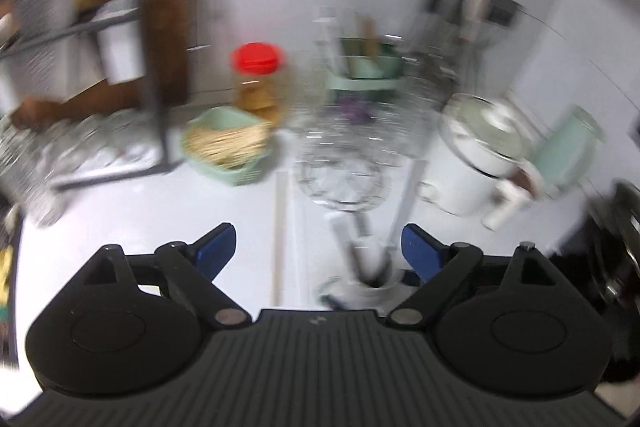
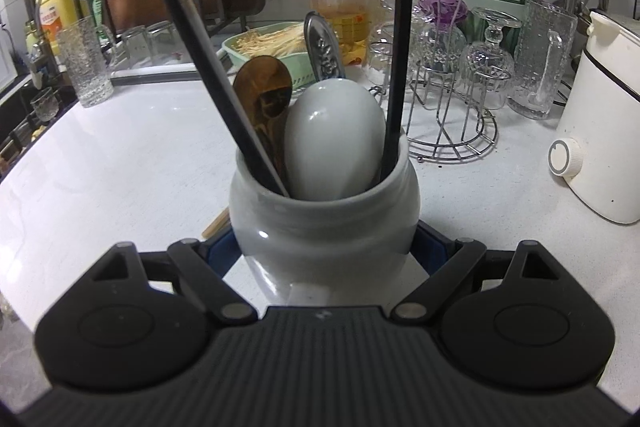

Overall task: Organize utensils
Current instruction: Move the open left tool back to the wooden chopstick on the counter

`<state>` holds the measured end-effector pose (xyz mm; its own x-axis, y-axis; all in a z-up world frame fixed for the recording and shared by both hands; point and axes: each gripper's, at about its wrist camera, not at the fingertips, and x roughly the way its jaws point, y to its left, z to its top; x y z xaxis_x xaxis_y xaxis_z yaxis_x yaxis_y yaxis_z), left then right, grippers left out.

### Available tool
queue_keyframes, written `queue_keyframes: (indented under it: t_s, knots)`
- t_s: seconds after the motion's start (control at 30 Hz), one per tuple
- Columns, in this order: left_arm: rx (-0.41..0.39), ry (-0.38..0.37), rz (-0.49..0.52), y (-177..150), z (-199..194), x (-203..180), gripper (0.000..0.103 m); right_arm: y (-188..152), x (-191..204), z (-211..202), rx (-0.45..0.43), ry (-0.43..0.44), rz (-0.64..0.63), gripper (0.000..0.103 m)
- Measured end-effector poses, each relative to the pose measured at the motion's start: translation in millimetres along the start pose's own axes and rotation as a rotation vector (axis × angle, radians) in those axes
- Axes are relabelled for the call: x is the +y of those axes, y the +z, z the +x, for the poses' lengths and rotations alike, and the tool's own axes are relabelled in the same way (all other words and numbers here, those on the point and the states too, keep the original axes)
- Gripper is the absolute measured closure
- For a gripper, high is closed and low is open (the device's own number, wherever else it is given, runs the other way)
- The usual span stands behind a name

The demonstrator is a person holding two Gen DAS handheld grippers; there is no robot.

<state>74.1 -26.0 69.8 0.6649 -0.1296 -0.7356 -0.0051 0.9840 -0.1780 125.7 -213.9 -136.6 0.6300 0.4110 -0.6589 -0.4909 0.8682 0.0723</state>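
Right gripper (image 2: 324,247) clamped the grey crock (image 2: 324,223) on the white counter (image 2: 120,155); a wooden spoon (image 2: 262,99), a grey spoon (image 2: 334,135), an embossed metal handle (image 2: 322,47) and black handles stood in it. Left gripper (image 1: 318,251) was spread wide, empty, with a chopstick (image 1: 279,231) lying on the counter between its fingers.

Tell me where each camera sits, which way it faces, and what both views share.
Left wrist: on the left claw, angled down at the counter; its open blue fingers show, blurred.
Right wrist: on the right claw, angled down; it clamps the utensil crock.
Shared: red-lidded jar, green basket, the crock.
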Motion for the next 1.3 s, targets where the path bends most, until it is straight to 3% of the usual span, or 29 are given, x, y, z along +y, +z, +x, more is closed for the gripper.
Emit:
queue_keyframes:
  t_s: [0.13,0.3,0.63,0.87,1.3]
  knots:
    - [-0.011,0.099,-0.091,-16.0,6.5,37.9,0.008,3.7,-0.7,5.0,-0.005,-0.018,0.014,0.012]
    - [0.008,0.168,-0.092,-31.9,18.8,66.6,0.008,6.4,0.0,8.4,-0.008,-0.036,0.029,0.012]
    - [0.061,0.106,-0.023,-46.8,60.2,70.3,0.008,7.8,2.6,9.9,-0.001,-0.052,0.046,0.012]
    - [0.082,0.090,-0.080,-49.2,89.4,88.7,0.008,7.7,0.4,9.7,0.001,-0.061,0.068,0.012]
    - [0.162,0.001,-0.030,-34.3,162.5,110.8,0.008,7.5,-5.0,8.3,0.004,-0.135,0.132,0.012]
